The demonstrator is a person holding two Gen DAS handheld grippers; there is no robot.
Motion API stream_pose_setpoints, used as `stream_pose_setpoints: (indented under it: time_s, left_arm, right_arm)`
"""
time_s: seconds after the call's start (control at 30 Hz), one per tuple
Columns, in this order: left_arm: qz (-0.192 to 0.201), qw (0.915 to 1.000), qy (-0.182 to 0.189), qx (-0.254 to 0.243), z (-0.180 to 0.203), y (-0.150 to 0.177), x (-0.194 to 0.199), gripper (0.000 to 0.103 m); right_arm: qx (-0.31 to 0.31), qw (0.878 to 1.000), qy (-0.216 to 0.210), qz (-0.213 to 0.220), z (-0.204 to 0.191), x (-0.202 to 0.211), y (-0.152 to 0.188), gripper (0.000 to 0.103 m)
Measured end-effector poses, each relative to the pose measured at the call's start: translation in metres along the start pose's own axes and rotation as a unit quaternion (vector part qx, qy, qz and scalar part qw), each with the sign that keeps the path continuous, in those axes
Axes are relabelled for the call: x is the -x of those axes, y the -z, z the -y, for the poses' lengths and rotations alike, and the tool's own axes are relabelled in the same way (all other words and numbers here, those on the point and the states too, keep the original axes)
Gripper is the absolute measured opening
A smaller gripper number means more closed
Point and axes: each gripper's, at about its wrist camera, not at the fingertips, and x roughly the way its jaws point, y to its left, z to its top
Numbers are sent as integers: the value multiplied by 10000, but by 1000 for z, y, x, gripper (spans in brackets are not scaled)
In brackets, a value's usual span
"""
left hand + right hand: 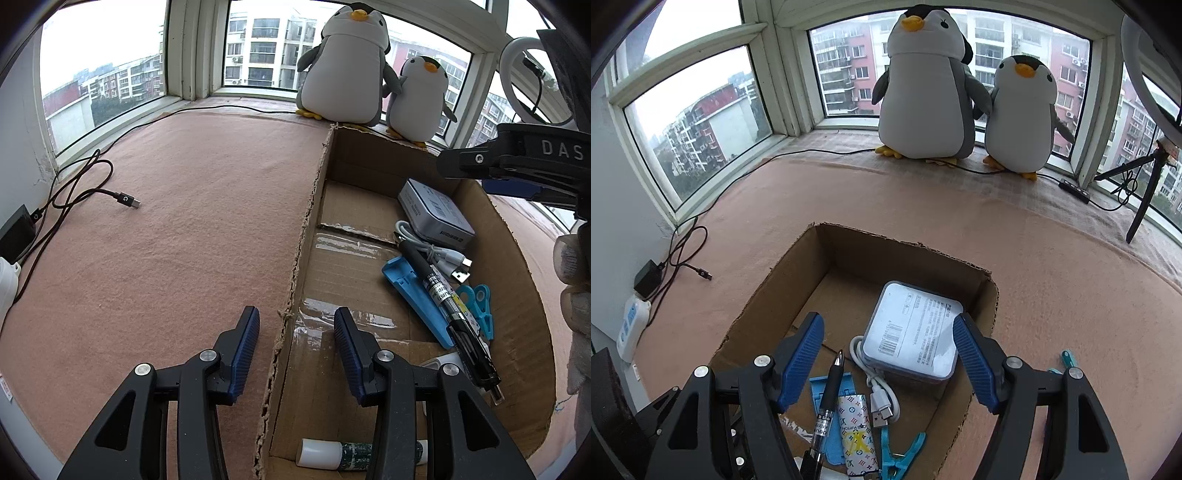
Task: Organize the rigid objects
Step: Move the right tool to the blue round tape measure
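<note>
Here a pink felt-like cloth [1052, 266] covers a deep window ledge, with panes curving around it and apartment blocks outside. At the far left a white power strip [631, 328] and a black adapter [647, 277] sit against the wall, and a dark cable [92, 184] loops across the cloth to a loose plug. Further right stands an open cardboard box [783, 273] with torn edges — inside it lie a grey-white rectangular case [916, 332], a coiled white USB cable [882, 398], a black pen [827, 402] resting on a blue holder [417, 295], a patterned lighter [857, 428], turquoise clips [901, 454] and a small white-capped bottle [332, 454]. The left gripper [297, 332] hangs with its jaws spread wide, straddling the box's left wall, holding nothing. The right gripper [888, 347] hovers over the box, jaws wide apart and empty, flanking the case in view. Behind, two plush penguins [923, 85] stand at the glass — beyond them, at far right, a black tripod [1141, 192] carries a ring light.
</note>
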Motion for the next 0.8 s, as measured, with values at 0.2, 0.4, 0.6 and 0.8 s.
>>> stream_pose_setpoints:
  time_s: [0.2, 0.4, 0.6, 0.8]
  left_arm:
    - [1, 10000, 0, -1, 0, 0, 0, 46]
    - [2, 10000, 2, 0, 0, 0, 0, 46]
    - [1, 10000, 4, -1, 0, 0, 0, 46]
    - [3, 10000, 3, 0, 0, 1, 0, 46]
  right_arm:
    - [-125, 9992, -331, 173, 7, 27, 10, 69]
    - [-300, 9980, -466, 314, 31, 55, 23, 69]
    - [-686, 9958, -492, 366, 70, 76, 39, 69]
    - [-1108, 9927, -341, 341, 118, 90, 60, 69]
